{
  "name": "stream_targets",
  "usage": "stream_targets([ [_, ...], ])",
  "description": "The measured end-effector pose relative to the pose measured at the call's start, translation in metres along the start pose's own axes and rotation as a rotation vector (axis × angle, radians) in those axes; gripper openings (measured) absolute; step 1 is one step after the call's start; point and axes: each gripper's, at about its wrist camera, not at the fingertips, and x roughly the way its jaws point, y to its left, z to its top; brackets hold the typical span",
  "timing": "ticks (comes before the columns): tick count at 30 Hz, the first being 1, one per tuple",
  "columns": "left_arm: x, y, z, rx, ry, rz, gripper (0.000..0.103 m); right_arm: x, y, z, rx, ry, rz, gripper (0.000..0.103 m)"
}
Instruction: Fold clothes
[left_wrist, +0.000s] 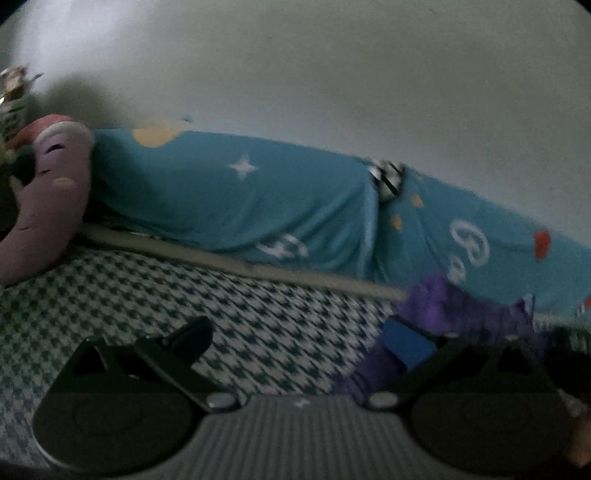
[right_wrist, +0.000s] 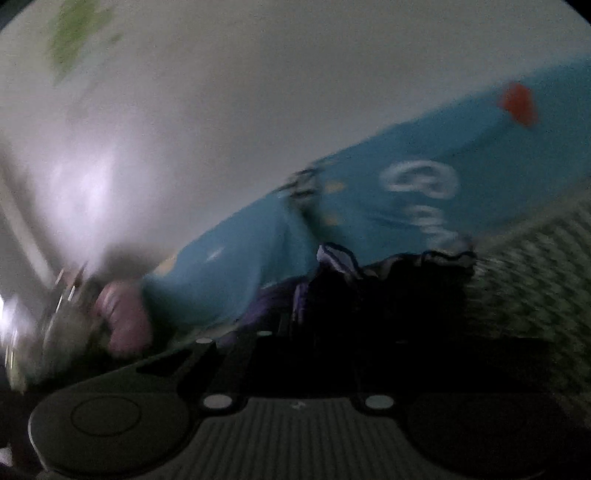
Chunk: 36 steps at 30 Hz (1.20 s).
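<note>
Though smeared a little by motion, reads clearly enough from the left wrist: left gripper (left_wrist: 299, 332) low over the bed (left_wrist: 147, 295), fingers (left_wrist: 181, 339) spread wide, nothing pinched between them, only checked bed cover showing in the gap. Purple garment (left_wrist: 461, 306) heaped at the right-hand finger, touching or overlapping it, with a bright blue patch at its near edge; cannot tell whether that patch belongs to the cloth or to the finger. Lying near the far edge of the bed, just in front of a long blue bolster (left_wrist: 221, 192) printed with stars and white lettering. Bolster set along the far edge against a pale wall (left_wrist: 332, 74). Pink-and-lilac plush toy (left_wrist: 48, 192) at the bolster's left end, draped down onto the bed.

From the right wrist, much darker, heavily blurred and tilted. Right gripper (right_wrist: 306, 332) sunk in shadow, fingers drawn narrow and closed on the purple garment (right_wrist: 388, 288), as far as the gloom allows. Garment bunched directly ahead, nearly black here, a frilled pale edge standing up along its top. Behind it the blue bolster (right_wrist: 258, 240) running slantwise, wall (right_wrist: 221, 92) above, checked bed (right_wrist: 535, 277) at the right, plush toy (right_wrist: 125, 317) at the lower left.
</note>
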Motion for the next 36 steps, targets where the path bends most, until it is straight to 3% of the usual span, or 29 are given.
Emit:
stream_targets([
  [4,-0.008,0.024,0.013,-0.054,-0.024,-0.027,0.103,0.015,0.039,-0.024,-0.161,0.086,0.083,0.012],
  [9,-0.012,0.039,0.019,-0.088,0.005,-0.147,0.103,0.026,0.064,-0.048,-0.283,0.166,0.136,0.012],
  [12,-0.011,0.039,0.018,-0.056,0.043,-0.229,0.103,0.029,0.068,-0.054,-0.316,0.199,0.160,0.012],
  [17,-0.010,0.029,0.009,0.009,0.053,-0.269,0.103,0.033,0.069,-0.058,-0.320,0.227,0.172,0.012],
  [27,-0.012,0.002,0.001,0.127,0.068,-0.420,0.103,0.033,0.084,-0.075,-0.397,0.287,0.248,0.012],
  [31,-0.005,-0.006,-0.003,0.174,0.101,-0.407,0.103,0.030,0.085,-0.075,-0.438,0.304,0.266,0.017],
  [34,0.004,-0.009,-0.006,0.205,0.125,-0.342,0.103,0.025,0.082,-0.068,-0.472,0.317,0.258,0.019],
  [36,0.014,-0.008,-0.010,0.211,0.159,-0.235,0.103,0.020,0.078,-0.062,-0.493,0.318,0.242,0.020],
])
